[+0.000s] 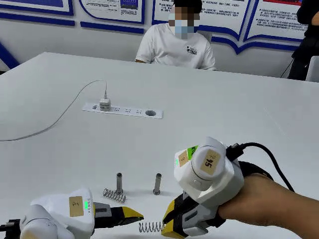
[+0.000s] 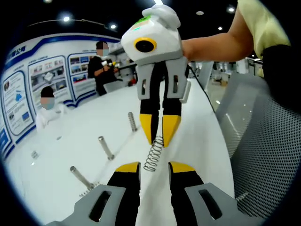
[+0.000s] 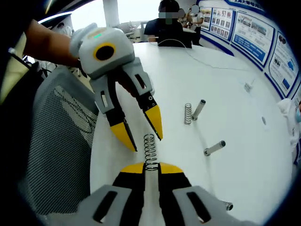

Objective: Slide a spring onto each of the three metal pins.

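The right gripper (image 3: pixel 151 168), jaws nearly closed, grips one end of a spring (image 3: pixel 149 148) over the near part of the table (image 1: pixel 224 114). The left gripper (image 2: pixel 154 167) faces it from the left with jaws well apart, its tips flanking the spring's free end; whether they touch it cannot be told. Beyond the grippers stand the left pin (image 1: pixel 119 181) and the right pin (image 1: pixel 158 183), both upright. A second spring (image 1: pixel 114 195) lies on the table at the foot of the left pin. A third pin (image 2: pixel 133 121) stands farther right, visible in the left gripper view.
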Demonstrator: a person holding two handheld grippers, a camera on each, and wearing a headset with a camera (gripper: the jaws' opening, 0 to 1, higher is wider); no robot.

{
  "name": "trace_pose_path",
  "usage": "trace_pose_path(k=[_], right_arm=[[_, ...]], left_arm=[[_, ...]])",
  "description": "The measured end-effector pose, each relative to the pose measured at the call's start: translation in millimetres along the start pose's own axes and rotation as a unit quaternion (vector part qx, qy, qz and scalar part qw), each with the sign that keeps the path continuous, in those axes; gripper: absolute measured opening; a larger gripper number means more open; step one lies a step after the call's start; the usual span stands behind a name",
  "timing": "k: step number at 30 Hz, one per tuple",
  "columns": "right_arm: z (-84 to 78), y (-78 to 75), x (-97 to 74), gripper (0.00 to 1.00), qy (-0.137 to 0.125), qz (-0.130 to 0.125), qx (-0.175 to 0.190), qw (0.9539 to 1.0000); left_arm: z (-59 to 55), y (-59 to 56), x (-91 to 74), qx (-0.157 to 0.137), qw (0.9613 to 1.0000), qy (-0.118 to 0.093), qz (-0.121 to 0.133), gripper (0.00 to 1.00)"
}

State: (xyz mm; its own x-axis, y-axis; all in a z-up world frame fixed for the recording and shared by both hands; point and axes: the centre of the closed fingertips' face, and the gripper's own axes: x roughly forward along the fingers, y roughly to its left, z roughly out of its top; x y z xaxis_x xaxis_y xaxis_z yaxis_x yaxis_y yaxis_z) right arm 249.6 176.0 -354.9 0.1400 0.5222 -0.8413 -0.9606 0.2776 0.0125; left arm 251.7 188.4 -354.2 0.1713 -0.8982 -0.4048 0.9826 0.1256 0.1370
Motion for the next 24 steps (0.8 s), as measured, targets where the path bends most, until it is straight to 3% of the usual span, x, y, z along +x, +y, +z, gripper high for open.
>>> trace_pose_path(k=[9, 24], right_arm=[[7.4, 4.0, -6.3, 0.11, -0.003, 0.002, -0.008, 1.0000], [35.5, 4.7, -15.8, 0.11, -0.051, -0.011, -0.023, 0.9984]], left_arm=[[-1.2, 1.5, -0.6, 0.010, 0.9999, 0.003, 0.003, 0.12], [-0.8, 2.1, -1.7, 0.008, 0.9999, 0.005, 0.004, 0.11]])
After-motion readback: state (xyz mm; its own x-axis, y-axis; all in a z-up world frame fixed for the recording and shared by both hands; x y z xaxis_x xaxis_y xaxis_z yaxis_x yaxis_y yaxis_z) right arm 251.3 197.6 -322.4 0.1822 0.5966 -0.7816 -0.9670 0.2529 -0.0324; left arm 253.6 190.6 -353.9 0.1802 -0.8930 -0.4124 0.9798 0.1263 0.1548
